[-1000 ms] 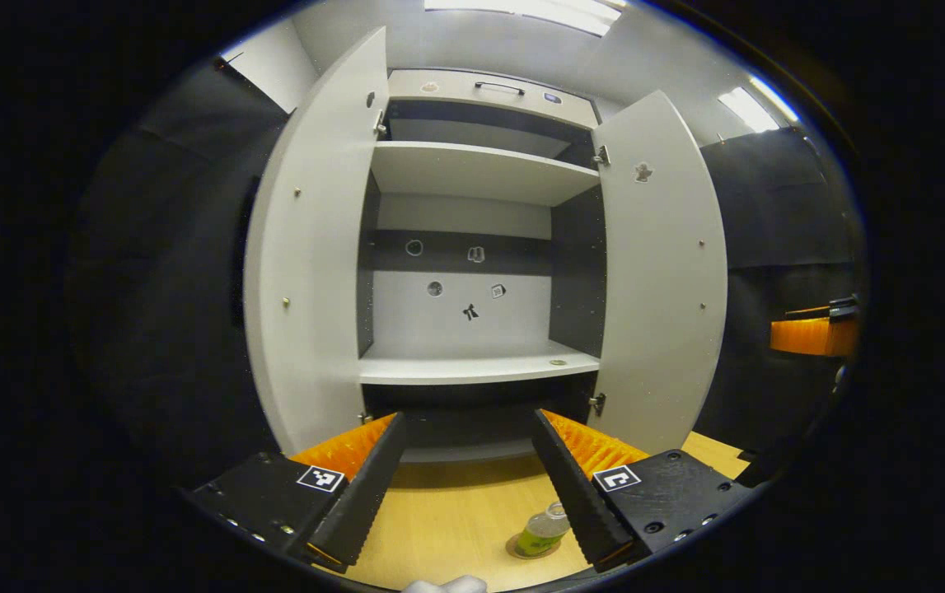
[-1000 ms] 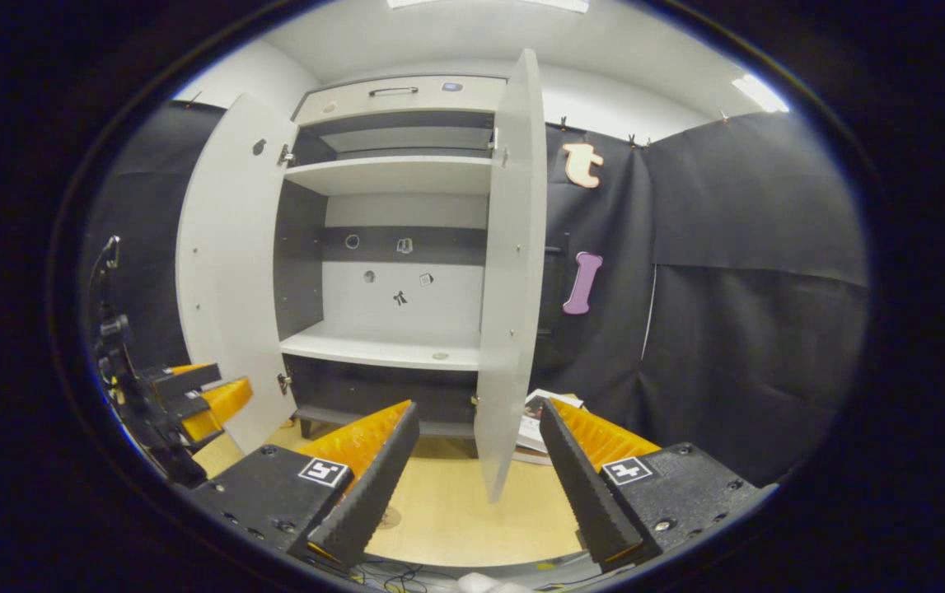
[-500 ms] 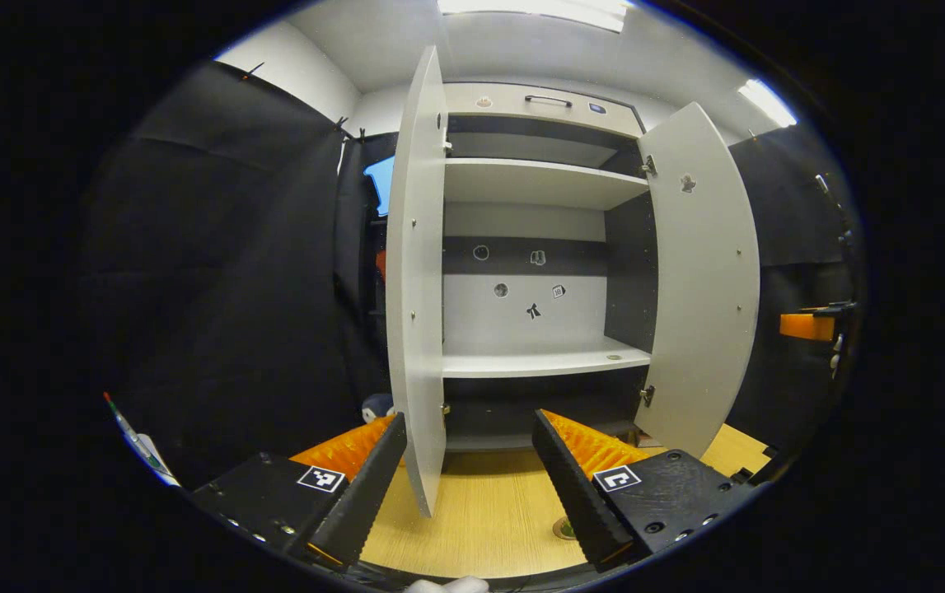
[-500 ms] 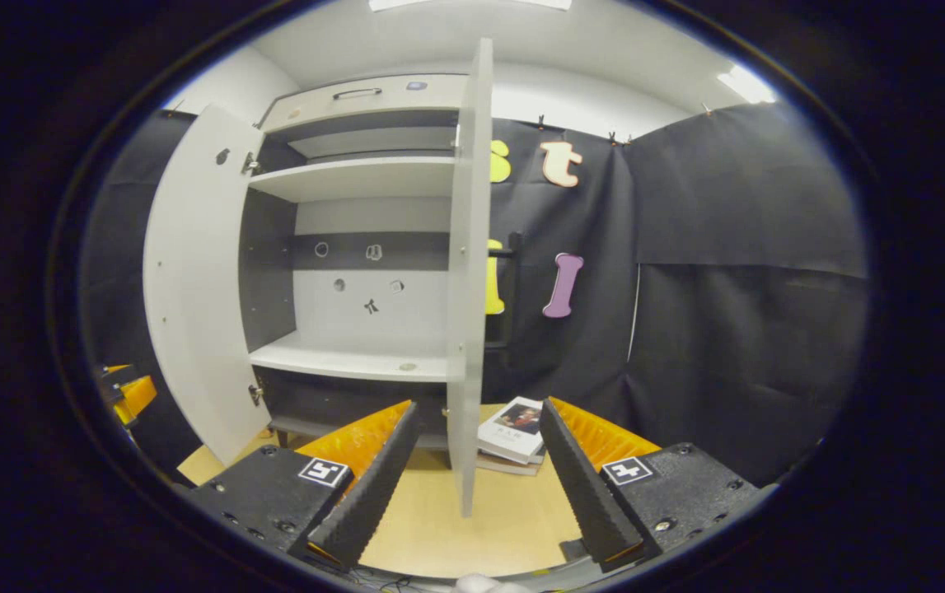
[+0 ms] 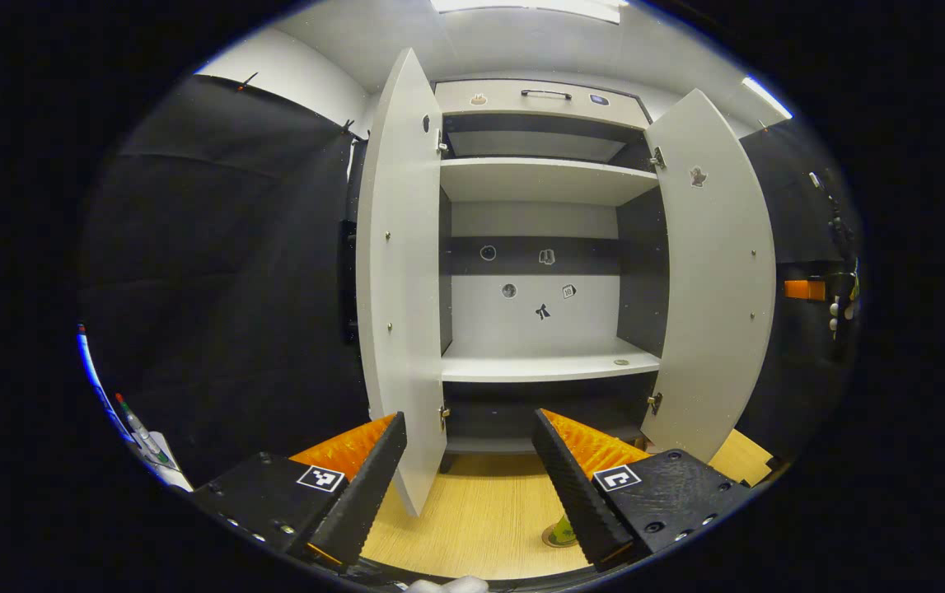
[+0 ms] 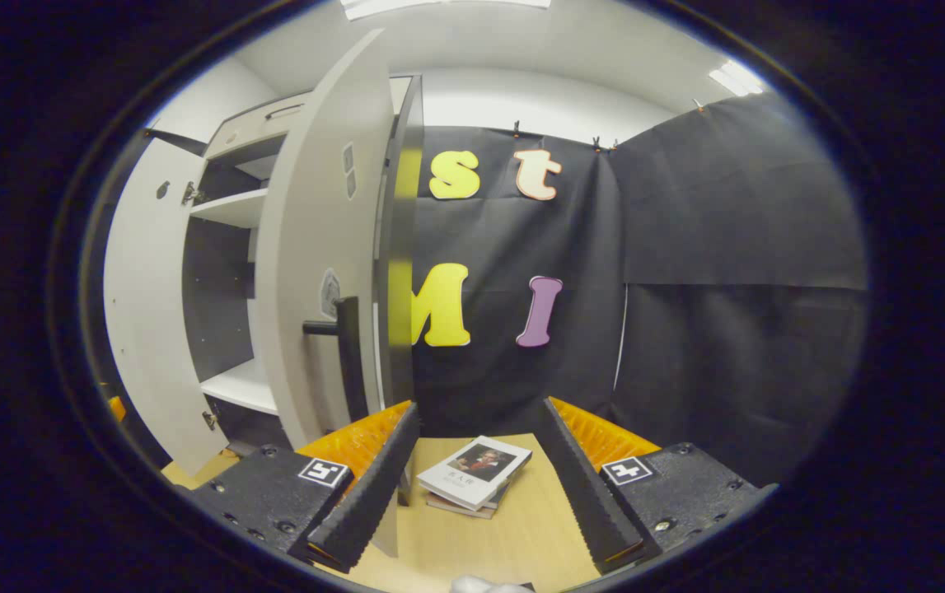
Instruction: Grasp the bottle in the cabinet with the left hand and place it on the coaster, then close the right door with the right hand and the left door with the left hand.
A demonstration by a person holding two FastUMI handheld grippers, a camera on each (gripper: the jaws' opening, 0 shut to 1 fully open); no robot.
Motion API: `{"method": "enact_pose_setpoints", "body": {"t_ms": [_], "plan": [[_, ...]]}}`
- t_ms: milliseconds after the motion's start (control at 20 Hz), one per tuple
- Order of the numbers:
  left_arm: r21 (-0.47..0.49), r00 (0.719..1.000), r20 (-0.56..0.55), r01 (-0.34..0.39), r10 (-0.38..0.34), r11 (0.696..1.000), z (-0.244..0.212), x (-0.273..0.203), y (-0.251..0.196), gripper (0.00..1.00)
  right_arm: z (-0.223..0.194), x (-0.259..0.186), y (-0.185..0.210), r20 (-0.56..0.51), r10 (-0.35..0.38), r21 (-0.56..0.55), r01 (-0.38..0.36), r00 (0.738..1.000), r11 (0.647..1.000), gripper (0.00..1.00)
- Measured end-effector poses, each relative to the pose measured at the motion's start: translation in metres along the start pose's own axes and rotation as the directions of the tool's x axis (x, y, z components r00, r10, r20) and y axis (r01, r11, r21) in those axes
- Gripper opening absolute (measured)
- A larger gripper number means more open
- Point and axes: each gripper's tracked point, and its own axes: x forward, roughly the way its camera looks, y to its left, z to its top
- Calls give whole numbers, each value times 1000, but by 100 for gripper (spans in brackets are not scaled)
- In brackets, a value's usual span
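In the left gripper view the white cabinet (image 5: 542, 366) stands with both doors swung out, the left door (image 5: 398, 272) and the right door (image 5: 711, 272). Its shelves hold no bottle. My left gripper (image 5: 468, 416) is open and faces the cabinet from in front of the left door's edge. A sliver of the green bottle (image 5: 561, 531) on its coaster (image 5: 549, 543) peeks out beside one finger, low on the wooden table. In the right gripper view my right gripper (image 6: 479, 405) is open, just outside the right door (image 6: 324, 247), near its black handle (image 6: 347, 358).
A small stack of books (image 6: 472, 482) lies on the wooden table (image 6: 521, 527) between my right gripper's fingers, by the black cloth wall. Far right in the left gripper view is the other gripper (image 5: 806, 289). Pens (image 5: 138, 428) stand at the far left.
My right gripper has swung right, around the right door's edge, to its outer face and handle. My left gripper shifted slightly; the bottle slid mostly behind its finger. Both doors stayed open.
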Motion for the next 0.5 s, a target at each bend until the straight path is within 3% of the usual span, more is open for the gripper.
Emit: {"method": "enact_pose_setpoints", "body": {"t_ms": [250,500], "plan": [[-2,996,22,-89,89,996,14,-3,-13,94,10,32,28,2,189,22,-189,982,982,96],[-2,987,20,-161,161,987,16,-15,-23,94,7,39,39,-7,288,50,-287,958,957,96]]}}
